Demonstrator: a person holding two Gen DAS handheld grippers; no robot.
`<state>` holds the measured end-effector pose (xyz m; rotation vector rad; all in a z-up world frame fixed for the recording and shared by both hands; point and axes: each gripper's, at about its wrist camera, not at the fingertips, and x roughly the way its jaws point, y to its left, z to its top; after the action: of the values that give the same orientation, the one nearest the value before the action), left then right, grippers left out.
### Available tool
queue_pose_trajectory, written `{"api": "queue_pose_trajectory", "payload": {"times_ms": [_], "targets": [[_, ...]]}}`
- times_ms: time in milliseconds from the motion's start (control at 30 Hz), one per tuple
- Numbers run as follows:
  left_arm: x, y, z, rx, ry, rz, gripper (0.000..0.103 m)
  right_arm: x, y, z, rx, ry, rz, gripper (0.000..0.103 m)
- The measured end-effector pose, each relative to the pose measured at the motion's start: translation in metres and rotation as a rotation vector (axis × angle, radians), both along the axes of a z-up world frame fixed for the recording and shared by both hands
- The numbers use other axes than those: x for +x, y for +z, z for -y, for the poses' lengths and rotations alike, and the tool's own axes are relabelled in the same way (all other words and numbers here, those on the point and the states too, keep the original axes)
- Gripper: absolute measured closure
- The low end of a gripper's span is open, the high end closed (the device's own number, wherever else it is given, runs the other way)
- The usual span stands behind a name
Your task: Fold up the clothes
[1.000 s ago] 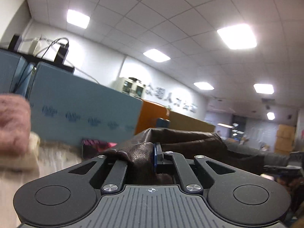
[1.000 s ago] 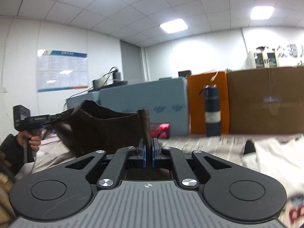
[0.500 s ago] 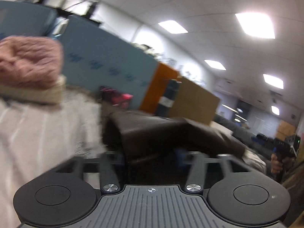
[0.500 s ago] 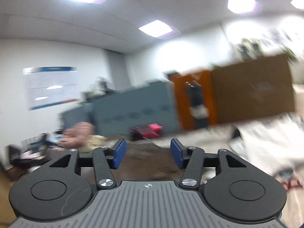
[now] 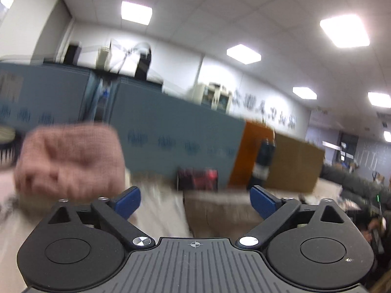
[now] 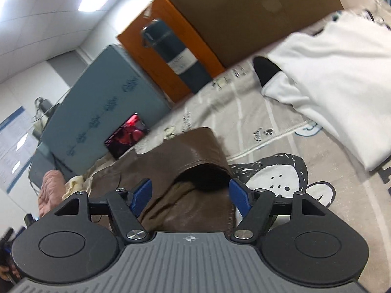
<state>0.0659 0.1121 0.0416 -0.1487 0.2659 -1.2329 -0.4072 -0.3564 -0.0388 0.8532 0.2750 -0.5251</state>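
While both grippers hang free: brown leather garment [image 6: 185, 161] lies released on printed bedsheet [image 6: 268, 131].
Left gripper [image 5: 194, 201]: spread wide, empty; clamped leather a second ago.
Right gripper [image 6: 190, 195]: spread wide, empty, over garment.
Meaning: one fold likely laid.

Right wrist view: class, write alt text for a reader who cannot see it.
The open right gripper hovers over a brown leather garment lying on a cartoon-printed sheet. A white garment lies further right, with boxes behind.

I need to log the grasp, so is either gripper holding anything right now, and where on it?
Nothing is held. The left gripper and right gripper are both open; the brown jacket lies loose on the bed under the right one.
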Motion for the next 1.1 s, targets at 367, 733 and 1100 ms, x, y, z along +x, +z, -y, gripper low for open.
{"api": "queue_pose_trajectory", "payload": {"times_ms": [367, 733, 1100], "targets": [[0.060, -0.014, 0.215, 0.425, -0.067, -0.117, 0.003, -0.007, 0.021, 0.028, 0.015, -0.075, -0.048, 0.024], [0.040, -0.100, 0.288, 0.500, -0.035, -0.118, 0.034, 0.042, 0.001, 0.045, 0.072, -0.019, -0.097, 0.061], [0.014, -0.066, 0.257, 0.361, 0.094, 0.013, 0.100, 0.080, 0.044, 0.016, -0.369, 0.035, -0.186, 0.094]]}}
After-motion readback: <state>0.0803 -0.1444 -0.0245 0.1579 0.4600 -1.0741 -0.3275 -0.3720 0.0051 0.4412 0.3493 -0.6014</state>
